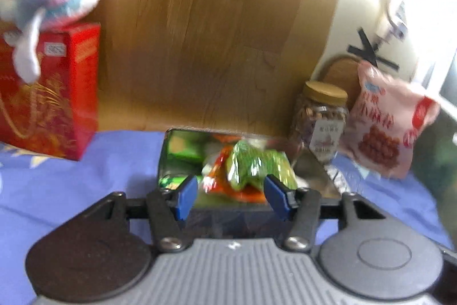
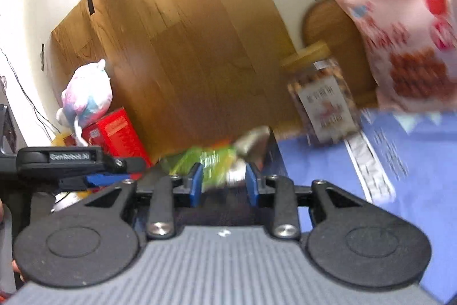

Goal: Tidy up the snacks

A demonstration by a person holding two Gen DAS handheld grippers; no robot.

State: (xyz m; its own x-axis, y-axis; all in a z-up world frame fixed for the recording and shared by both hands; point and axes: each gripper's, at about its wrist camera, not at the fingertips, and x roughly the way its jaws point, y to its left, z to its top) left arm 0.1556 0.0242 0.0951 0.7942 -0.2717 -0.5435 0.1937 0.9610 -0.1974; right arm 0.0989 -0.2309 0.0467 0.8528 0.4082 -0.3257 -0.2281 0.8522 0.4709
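Where blue cloth [image 1: 85,176] meets wood panel [image 1: 214,33], both claws [image 1: 231,195] [image 2: 224,180] open, empty.

Left wrist view: mounted behind the left gripper [image 1: 231,197], facing forward and slightly down, close over an open tin [image 1: 168,159] of snack packets on blue cloth [image 1: 85,190]. Right wrist view: behind the right gripper [image 2: 224,183], same heading, from further right. Shared: tin [image 2: 257,139], wooden board [image 1: 214,33] [image 2: 185,47], jar [image 1: 321,122] [image 2: 322,102], pink bag [image 1: 385,127] [image 2: 408,33], red box [image 1: 57,93] [image 2: 120,133].

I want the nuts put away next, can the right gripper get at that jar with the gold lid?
Probably yes: the jar stands upright ahead-right of the open right gripper, nothing between them.
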